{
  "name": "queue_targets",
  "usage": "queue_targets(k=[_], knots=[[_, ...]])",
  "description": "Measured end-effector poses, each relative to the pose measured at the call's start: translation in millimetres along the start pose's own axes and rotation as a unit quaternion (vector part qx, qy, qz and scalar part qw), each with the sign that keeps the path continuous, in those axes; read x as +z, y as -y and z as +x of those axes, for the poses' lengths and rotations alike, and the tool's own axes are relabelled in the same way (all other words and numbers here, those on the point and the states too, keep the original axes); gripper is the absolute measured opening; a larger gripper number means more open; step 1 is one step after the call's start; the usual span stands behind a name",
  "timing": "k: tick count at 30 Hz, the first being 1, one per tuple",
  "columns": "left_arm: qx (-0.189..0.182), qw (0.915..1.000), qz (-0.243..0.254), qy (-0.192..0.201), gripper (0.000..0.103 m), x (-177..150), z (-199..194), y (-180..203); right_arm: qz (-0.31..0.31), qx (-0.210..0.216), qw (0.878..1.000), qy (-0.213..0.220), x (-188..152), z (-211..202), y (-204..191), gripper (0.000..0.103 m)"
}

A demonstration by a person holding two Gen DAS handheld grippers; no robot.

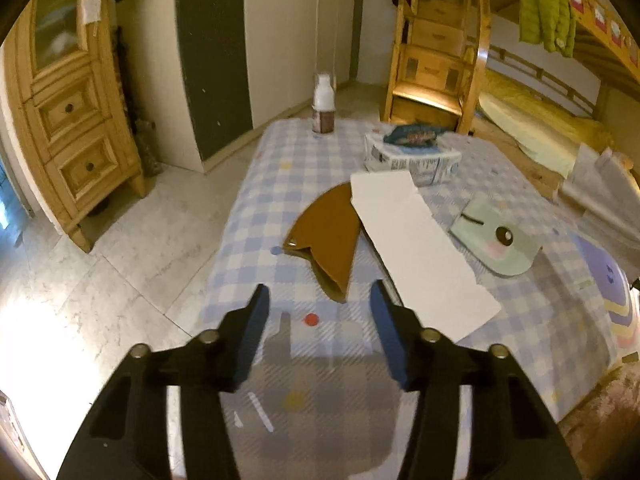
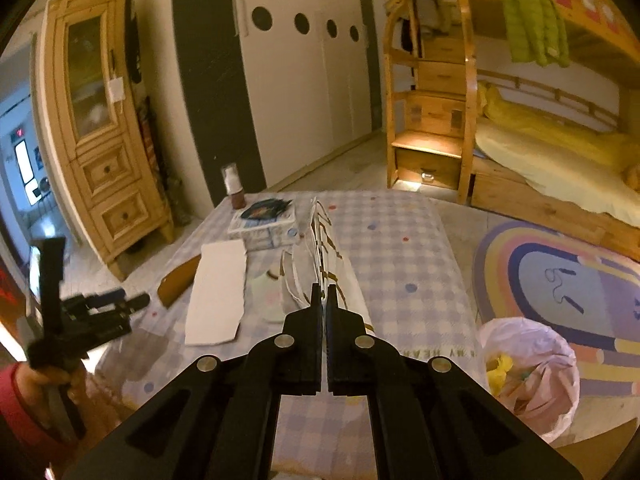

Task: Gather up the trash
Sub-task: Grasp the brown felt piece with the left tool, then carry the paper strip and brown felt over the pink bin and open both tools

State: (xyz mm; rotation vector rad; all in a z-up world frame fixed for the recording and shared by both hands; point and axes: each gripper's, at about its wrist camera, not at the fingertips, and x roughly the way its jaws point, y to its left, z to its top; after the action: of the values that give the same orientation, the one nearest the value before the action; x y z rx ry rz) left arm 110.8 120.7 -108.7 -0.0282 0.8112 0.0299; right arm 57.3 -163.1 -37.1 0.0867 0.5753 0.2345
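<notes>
Right gripper [image 2: 324,294] clamped on a white paper bag [image 2: 328,248]; left gripper [image 1: 320,300] apart over the table.

The bag rises edge-on from the closed fingertips. The brown wrapper [image 1: 326,232] lies just ahead of the parted left fingers, untouched.

Checked cloth [image 1: 248,208] covers the table; matt white paper strip [image 1: 420,256] beside smooth brown leathery pouch [image 1: 332,236]; varnished pine cabinet [image 1: 68,120].

On the table: 1 bottle [image 1: 323,105], 1 white sheet [image 1: 420,248], 1 brown pouch [image 1: 328,236].
</notes>
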Motion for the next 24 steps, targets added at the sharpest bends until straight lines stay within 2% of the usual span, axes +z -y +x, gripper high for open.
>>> queue_targets(k=[7, 9, 10, 12, 14, 19, 24], knots=[[-0.011, 0.9997, -0.009, -0.022, 0.042, 4, 24, 4, 0.006, 0.000, 1.000, -0.001, 5, 5, 5, 0.001], [-0.016, 0.9995, -0.007, -0.025, 0.029, 4, 26, 7, 0.009, -0.002, 1.000, -0.004, 4, 6, 8, 0.001], [-0.015, 0.9995, -0.005, -0.026, 0.027, 3, 27, 8, 0.009, -0.003, 1.000, -0.005, 3, 6, 8, 0.001], [-0.010, 0.9995, -0.005, -0.030, 0.013, 1, 29, 9, 0.010, -0.005, 1.000, -0.007, 2, 6, 9, 0.001], [-0.005, 0.9997, -0.002, -0.023, 0.006, 0, 28, 9, 0.014, -0.005, 1.000, -0.008, 0, 3, 10, 0.001], [-0.005, 1.0000, -0.007, 0.001, 0.002, 4, 6, 4, 0.017, -0.002, 1.000, -0.001, -2, -6, 11, 0.001], [-0.015, 0.9992, 0.005, 0.036, 0.002, 10, -37, 2, 0.023, 0.003, 1.000, 0.015, -3, -25, 15, 0.001]])
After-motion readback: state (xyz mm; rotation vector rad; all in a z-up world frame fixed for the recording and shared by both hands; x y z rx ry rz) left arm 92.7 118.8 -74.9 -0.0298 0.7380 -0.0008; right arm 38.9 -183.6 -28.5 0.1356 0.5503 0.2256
